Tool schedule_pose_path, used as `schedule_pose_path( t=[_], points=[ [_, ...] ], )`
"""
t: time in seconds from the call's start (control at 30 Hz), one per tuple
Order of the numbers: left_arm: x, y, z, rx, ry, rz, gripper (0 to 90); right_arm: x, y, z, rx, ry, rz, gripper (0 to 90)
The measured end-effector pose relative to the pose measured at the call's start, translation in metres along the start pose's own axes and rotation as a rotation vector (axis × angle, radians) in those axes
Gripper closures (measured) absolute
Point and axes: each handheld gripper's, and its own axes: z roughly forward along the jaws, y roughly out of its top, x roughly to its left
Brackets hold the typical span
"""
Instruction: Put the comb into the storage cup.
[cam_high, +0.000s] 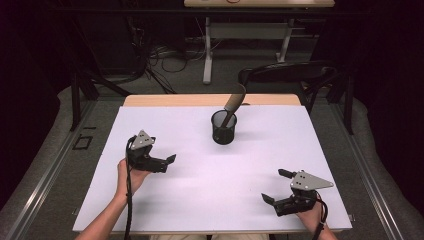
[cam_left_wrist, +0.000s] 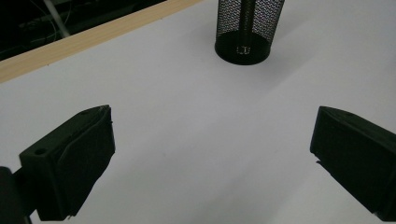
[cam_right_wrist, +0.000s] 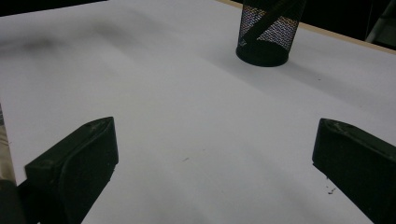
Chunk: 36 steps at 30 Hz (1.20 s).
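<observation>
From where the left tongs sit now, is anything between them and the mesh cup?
Nothing visible. Bare white table lies between the open left tongs and the mesh cup, which holds a brown-handled tool.

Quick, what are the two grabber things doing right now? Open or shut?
Left gripper: open, holding nothing, above the white table.
Right gripper: open, holding nothing.

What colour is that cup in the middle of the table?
Black wire mesh cup; the left gripper view shows it best.
</observation>
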Motion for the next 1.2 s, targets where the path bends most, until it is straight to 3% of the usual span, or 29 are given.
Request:
schedule_pose_path(
  t=[0.9, 1.2],
  points=[
    [-0.013, -0.044, -0.03, -0.009, 0.02, -0.046, 0.0, -0.001, 0.0, 0.001, 0.002, -0.003, 0.002, 0.0],
    [-0.02, -0.055, -0.039, -0.011, 0.026, -0.043, 0.0, -0.001, 0.0, 0.0, 0.008, -0.007, 0.002, 0.0]
  ],
)
